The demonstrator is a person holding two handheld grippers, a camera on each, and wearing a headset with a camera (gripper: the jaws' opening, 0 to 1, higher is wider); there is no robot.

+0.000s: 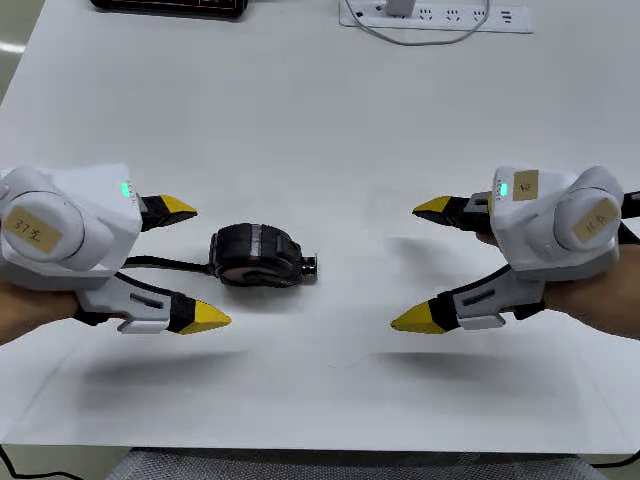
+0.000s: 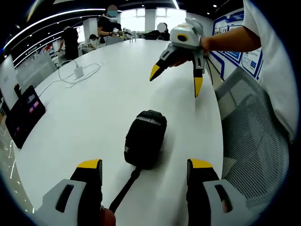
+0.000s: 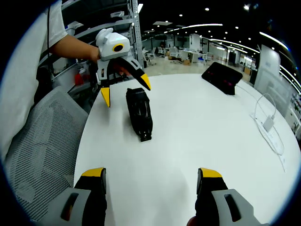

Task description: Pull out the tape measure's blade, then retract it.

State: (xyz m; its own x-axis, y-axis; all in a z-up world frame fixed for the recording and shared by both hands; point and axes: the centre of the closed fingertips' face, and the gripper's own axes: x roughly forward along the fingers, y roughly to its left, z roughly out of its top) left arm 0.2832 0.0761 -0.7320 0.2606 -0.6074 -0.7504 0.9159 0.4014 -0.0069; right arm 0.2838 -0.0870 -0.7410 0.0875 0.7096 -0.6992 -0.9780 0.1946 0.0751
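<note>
A black tape measure (image 1: 256, 257) lies on the white table (image 1: 330, 140), its blade tip pointing right and a black strap trailing left. My left gripper (image 1: 193, 262) stands open just left of it, yellow-tipped jaws either side of the strap end, not touching the case. In the left gripper view the tape measure (image 2: 146, 137) sits a short way ahead of the left gripper (image 2: 146, 165). My right gripper (image 1: 424, 264) stands open further right, apart from the tape. The right gripper view has the tape measure (image 3: 139, 112) far ahead of the right gripper (image 3: 150, 175), with the blade tip facing it.
A white power strip (image 1: 440, 14) with a cable lies at the table's far edge, and a dark tablet (image 1: 170, 6) at the far left. A mesh chair (image 3: 42, 150) stands at the near table edge. People sit at the far end of the room.
</note>
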